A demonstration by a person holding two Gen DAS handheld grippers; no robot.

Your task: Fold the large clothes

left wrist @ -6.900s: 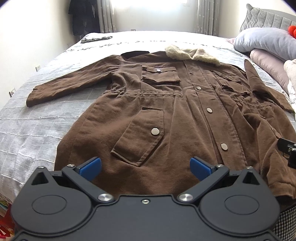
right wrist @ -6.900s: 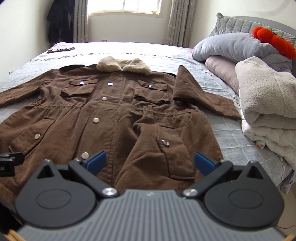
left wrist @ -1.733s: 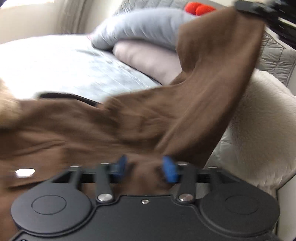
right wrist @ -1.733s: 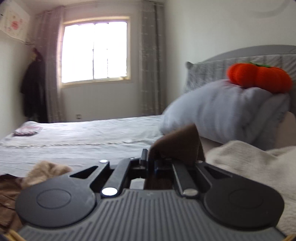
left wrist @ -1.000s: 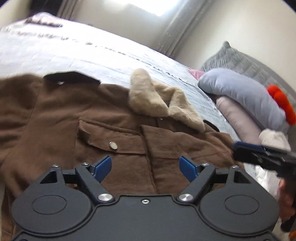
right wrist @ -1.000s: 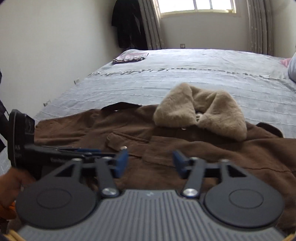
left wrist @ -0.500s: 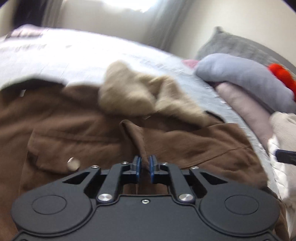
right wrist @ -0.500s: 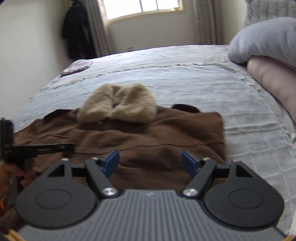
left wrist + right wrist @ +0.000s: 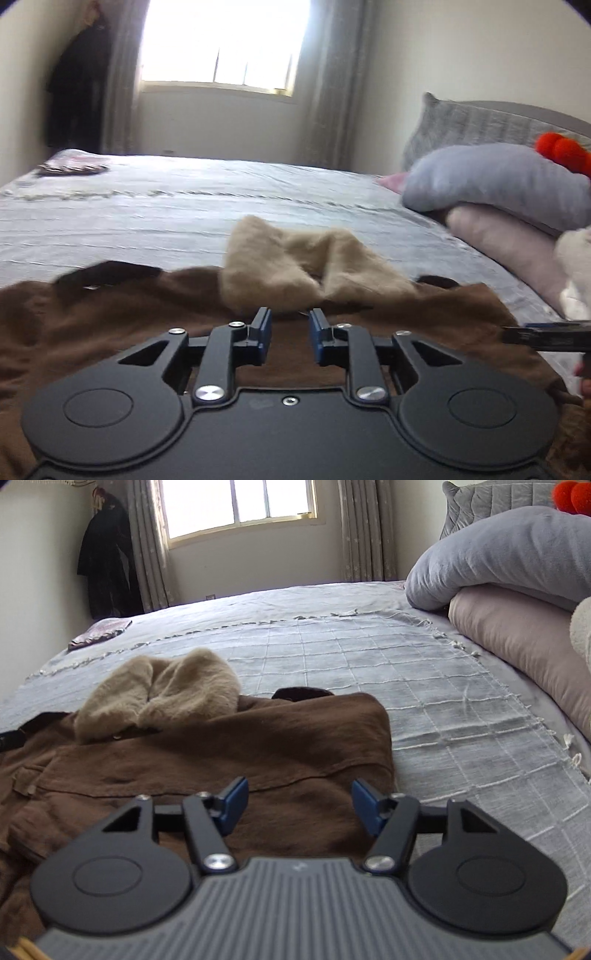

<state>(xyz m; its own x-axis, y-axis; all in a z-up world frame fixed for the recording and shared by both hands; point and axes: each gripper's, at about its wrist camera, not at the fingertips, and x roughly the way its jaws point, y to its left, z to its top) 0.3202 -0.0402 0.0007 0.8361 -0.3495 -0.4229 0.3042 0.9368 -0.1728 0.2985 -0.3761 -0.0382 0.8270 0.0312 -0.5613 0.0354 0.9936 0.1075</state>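
A brown coat (image 9: 258,753) with a beige fur collar (image 9: 159,690) lies front up on the bed, its right sleeve folded across the chest. My left gripper (image 9: 290,332) hovers low over the coat (image 9: 92,317) just short of the collar (image 9: 295,266). Its jaws are opening, still only a narrow gap apart, and no cloth is pinched between the pads. My right gripper (image 9: 299,805) hangs over the coat's folded right shoulder edge. Its jaws stand wide and are closing, with nothing between them. One finger of the right gripper (image 9: 543,334) shows at the left wrist view's right edge.
The grey checked bedspread (image 9: 443,701) stretches bare to the right of the coat. A grey pillow (image 9: 498,550) lies on a pink one (image 9: 517,635) at the headboard, with an orange plush (image 9: 561,149) and a white fleece (image 9: 576,258). A folded cloth (image 9: 99,631) lies at the far corner.
The left jaws, shut on a raised fold of the coat half a second ago, have parted and the fold has dropped. The right gripper has sunk closer to the coat, its jaws slightly narrower.
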